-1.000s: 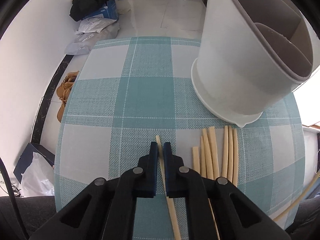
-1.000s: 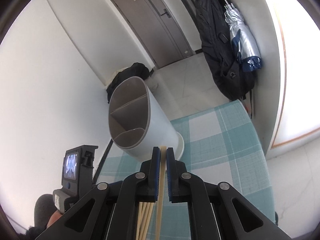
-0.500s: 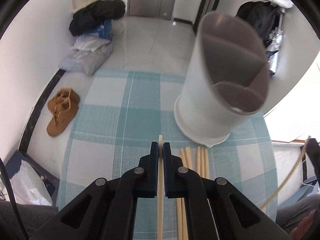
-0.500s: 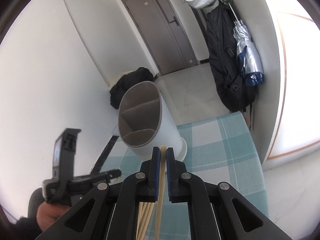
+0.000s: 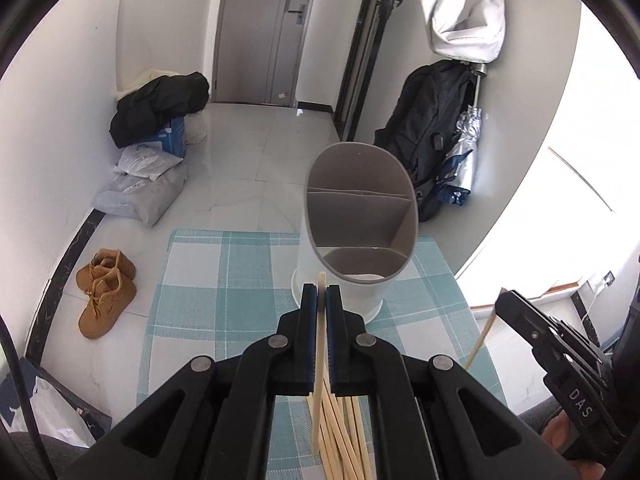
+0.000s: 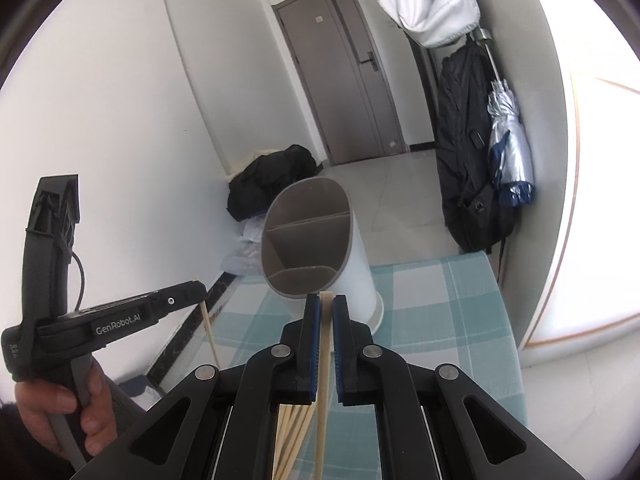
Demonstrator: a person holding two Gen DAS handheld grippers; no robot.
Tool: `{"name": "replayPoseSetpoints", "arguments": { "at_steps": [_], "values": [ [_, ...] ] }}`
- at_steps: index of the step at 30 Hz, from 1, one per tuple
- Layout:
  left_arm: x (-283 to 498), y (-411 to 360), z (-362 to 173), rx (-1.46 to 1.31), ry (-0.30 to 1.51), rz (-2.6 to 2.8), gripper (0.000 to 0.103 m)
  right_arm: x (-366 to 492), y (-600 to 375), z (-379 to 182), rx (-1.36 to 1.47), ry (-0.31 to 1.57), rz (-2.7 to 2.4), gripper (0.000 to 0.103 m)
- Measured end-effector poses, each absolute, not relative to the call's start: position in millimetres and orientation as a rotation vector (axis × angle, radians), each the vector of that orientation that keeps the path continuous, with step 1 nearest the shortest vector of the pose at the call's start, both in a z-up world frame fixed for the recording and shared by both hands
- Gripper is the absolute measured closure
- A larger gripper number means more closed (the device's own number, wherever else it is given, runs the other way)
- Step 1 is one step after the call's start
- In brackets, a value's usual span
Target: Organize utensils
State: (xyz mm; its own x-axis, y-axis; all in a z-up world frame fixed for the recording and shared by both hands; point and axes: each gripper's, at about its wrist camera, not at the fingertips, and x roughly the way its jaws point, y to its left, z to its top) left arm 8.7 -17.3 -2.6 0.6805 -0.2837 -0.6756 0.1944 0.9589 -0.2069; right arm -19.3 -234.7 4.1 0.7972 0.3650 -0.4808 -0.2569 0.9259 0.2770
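Chopsticks [image 5: 340,436] lay loose in a bundle on the checked tablecloth [image 5: 224,280], near the foot of the white utensil holder [image 5: 360,232]. Your left gripper [image 5: 321,300] was clamped on a single chopstick [image 5: 319,360], its tip showing above the jaws, held clear of the table. Your right gripper [image 6: 326,312] was likewise closed on one chopstick [image 6: 325,360], lifted above the bundle. The holder stood upright on the cloth, its divided compartments showing no utensils. Your left hand [image 6: 60,412] was seen gripping the handle.
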Motion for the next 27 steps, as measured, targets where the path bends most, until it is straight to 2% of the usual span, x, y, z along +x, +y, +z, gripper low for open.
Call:
{"name": "replayPoseSetpoints", "arguments": {
  "at_steps": [22,23,27],
  "values": [
    [0,-27,23,-0.004,0.788,-0.372,0.102,-21,-219,19,0.141,0.485,0.354,0.099],
    [1,-27,25,-0.007,0.789,-0.378,0.102,-20,-219,19,0.143,0.486,0.356,0.103],
    [6,-30,33,-0.002,0.783,-0.392,0.102,-17,-217,20,0.143,0.485,0.364,0.103]
  ]
}}
